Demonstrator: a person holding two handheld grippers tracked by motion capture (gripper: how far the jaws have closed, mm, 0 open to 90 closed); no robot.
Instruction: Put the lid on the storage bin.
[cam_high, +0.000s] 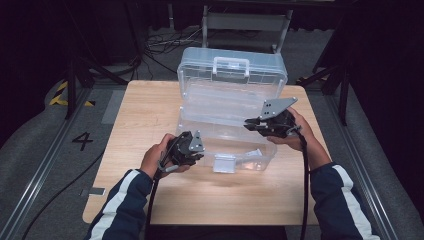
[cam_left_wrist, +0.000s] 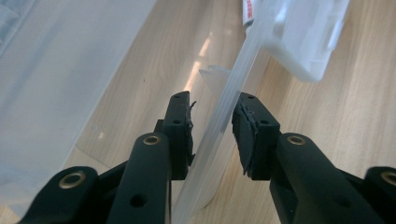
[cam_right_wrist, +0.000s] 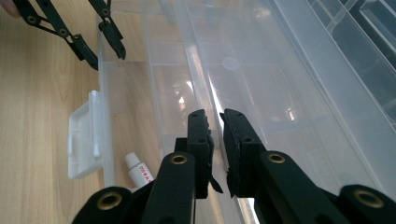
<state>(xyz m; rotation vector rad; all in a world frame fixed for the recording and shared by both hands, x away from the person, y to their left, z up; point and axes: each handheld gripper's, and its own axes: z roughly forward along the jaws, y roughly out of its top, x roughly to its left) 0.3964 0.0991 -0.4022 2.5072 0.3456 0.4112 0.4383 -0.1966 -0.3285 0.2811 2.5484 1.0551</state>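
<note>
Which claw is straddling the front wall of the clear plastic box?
The left claw: its jaws flank the front wall by the white latch. The right claw is over the clear plastic box's inside.

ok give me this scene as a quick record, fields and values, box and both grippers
surface: wooden table
box: clear plastic storage box, lid open and leaning back
latch: white latch on the front wall, undone
inside box: small white tube at the front
left gripper: jaws astride the box's front wall, one pad touching it
right gripper: jaws nearly closed around the rim of a clear tray in the box
</note>
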